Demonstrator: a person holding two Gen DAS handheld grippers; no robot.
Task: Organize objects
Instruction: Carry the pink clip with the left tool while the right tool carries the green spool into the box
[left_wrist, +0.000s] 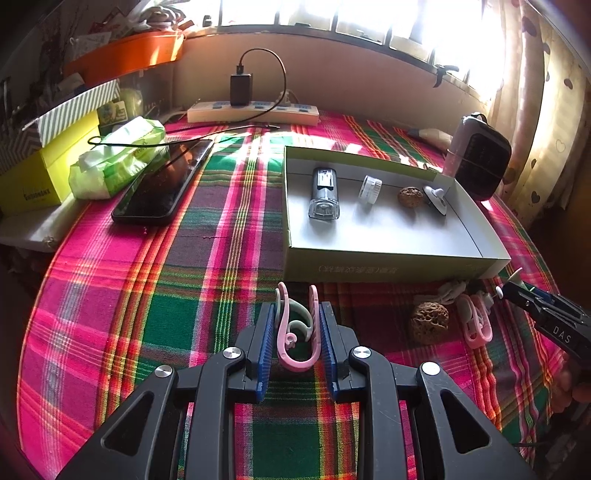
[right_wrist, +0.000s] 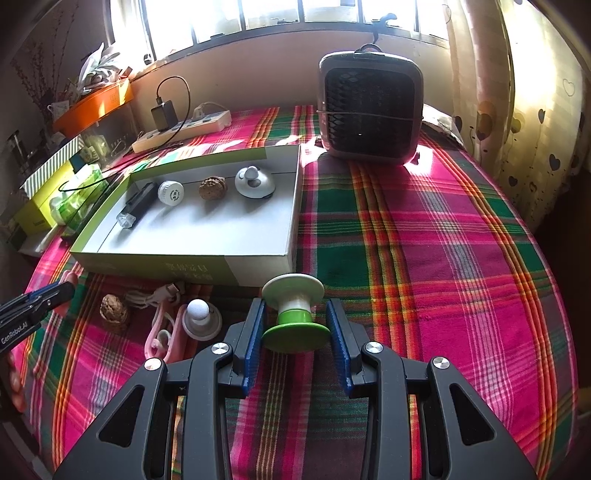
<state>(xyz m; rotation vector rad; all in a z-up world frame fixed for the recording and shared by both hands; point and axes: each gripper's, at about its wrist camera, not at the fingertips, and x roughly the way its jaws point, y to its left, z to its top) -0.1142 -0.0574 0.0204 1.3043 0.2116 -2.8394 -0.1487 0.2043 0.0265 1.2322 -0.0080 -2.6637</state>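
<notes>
While my left hand-held gripper (left_wrist: 297, 332) clamps the light, springy pink hook (left_wrist: 295, 332) across its curves, my right hand-held gripper (right_wrist: 295, 325) clasps the rigid spool (right_wrist: 294, 314) at its flange, both near the box (left_wrist: 388, 267).

Plaid-clothed table (right_wrist: 424, 229); on it box (right_wrist: 258, 264), walnut (right_wrist: 114, 312), possibly heater (right_wrist: 371, 110)

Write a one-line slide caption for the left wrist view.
Left gripper clamps pink hooks above plaid cloth, facing the half-filled box.
</notes>
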